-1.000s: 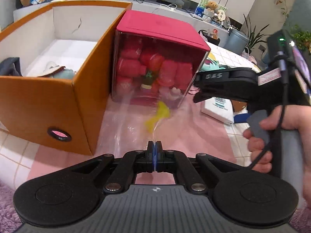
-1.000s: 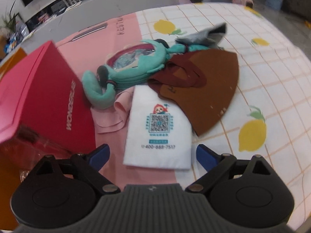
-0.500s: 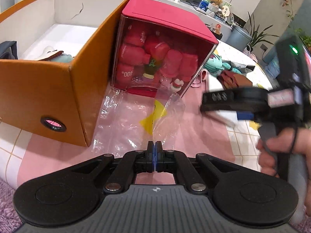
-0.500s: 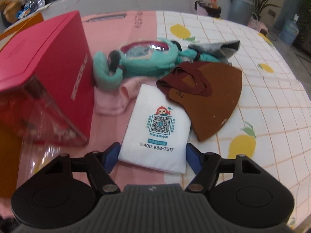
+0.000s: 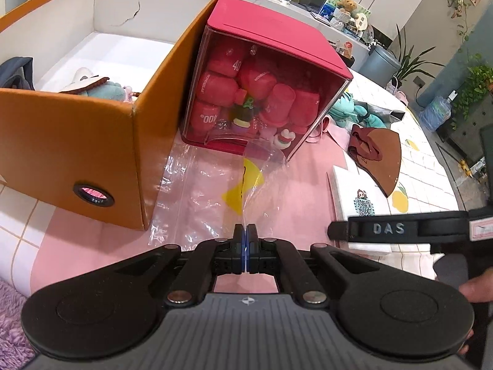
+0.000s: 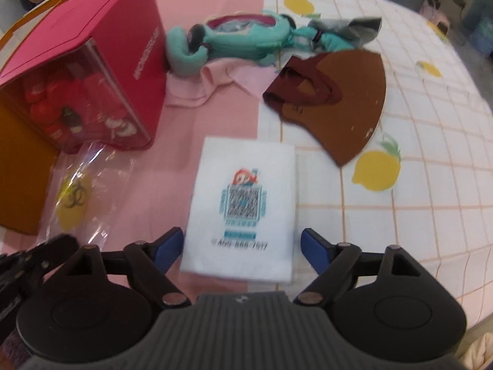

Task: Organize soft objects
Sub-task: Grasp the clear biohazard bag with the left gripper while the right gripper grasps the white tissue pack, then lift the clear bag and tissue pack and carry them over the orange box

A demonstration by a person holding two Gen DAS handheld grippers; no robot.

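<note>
Our left gripper (image 5: 246, 240) pinches the clear bag (image 5: 215, 185) by its near edge, and our right gripper (image 6: 240, 243) hangs wide open over the white packet (image 6: 243, 203). The flimsy film could slip or snag on the orange box (image 5: 101, 141) just beside it. Beyond, the red case (image 5: 265, 92) crowds the bag's far end, while the tablecloth (image 6: 416, 185) right of the packet offers room.

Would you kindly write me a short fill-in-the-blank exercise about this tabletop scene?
1. The left claw is shut on a clear ____ bag.
2. The open right claw straddles the ____ pouch.
3. The red box stands beside the ____ box.

Missing words: plastic; white; orange
</note>
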